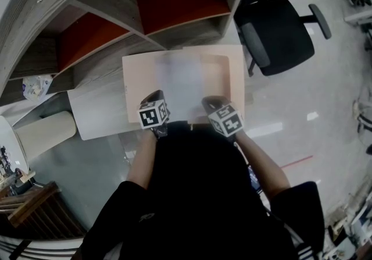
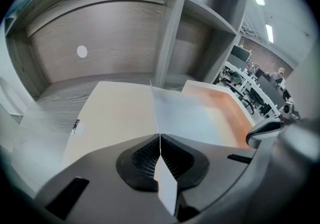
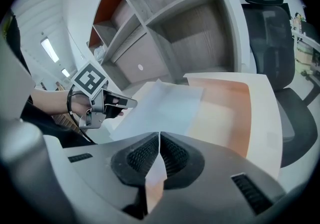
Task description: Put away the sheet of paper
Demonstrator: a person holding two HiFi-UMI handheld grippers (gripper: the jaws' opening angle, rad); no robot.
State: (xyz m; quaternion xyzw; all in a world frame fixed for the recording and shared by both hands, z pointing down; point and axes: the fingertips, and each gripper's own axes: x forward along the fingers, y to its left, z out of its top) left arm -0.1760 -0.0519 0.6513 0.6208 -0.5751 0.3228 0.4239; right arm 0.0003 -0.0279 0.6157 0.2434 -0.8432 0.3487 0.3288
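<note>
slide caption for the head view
Left gripper and right gripper pinch the near edge of a sheet over a beige box.

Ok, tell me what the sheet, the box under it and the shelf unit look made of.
Sheet of paper: thin matte white paper, with a hair-thin edge.
Shallow box: probably cardboard, matte cream with an orange-tinted inside and thin walls.
Shelf unit: grey wood-grain board, likely laminate, since the grain is even and dull.
</note>
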